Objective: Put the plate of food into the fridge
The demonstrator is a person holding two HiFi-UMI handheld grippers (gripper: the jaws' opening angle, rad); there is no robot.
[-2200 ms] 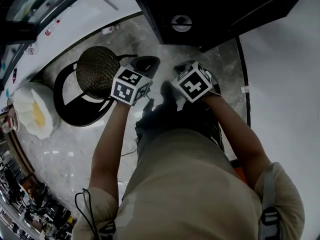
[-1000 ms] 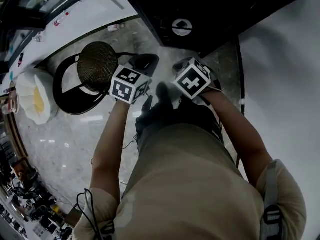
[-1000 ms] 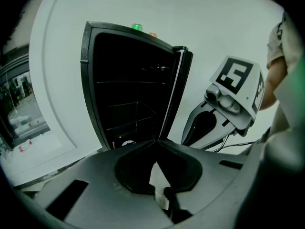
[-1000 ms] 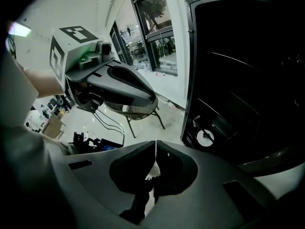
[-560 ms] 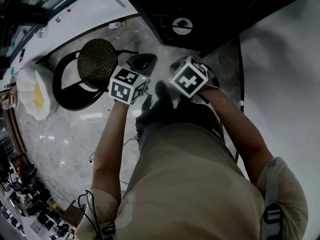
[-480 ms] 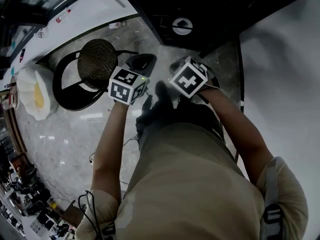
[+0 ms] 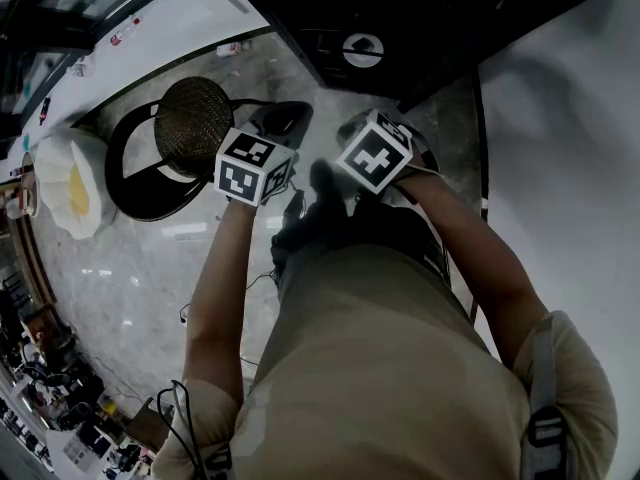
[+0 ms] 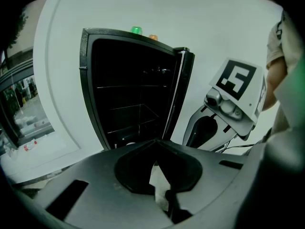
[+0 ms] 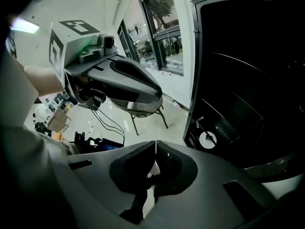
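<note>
Before an open black fridge [image 7: 330,13], a person [image 7: 380,368] in a beige top stands on a pale marble floor [image 7: 150,278]. The head view looks down on the left gripper [image 7: 288,120] and the right gripper [image 7: 352,133], held side by side ahead of the body, each topped by a marker cube [image 7: 252,165] and aimed toward the dark cabinet. A small white disc low inside the fridge appears to be the plate [image 7: 362,48], though the dim interior hides whatever lies on it. To the left stands a black-framed chair [image 7: 190,128] with a round woven seat, and beyond it a white and yellow object [image 7: 70,193]. The left gripper view looks along that tool's jaws, pressed together with nothing between them, toward the fridge's open front. Its shelves [image 8: 125,107] are faint in the dark, and a green object [image 8: 136,30] and an orange object [image 8: 153,36] sit on its top, while the right gripper hangs just to the right. The right gripper view shows its own jaws likewise closed and empty. The left gripper is just beside it at upper left, above the chair, with tall windows [image 9: 162,27] behind. The plate rests low inside the fridge, well apart from both grippers.
</note>
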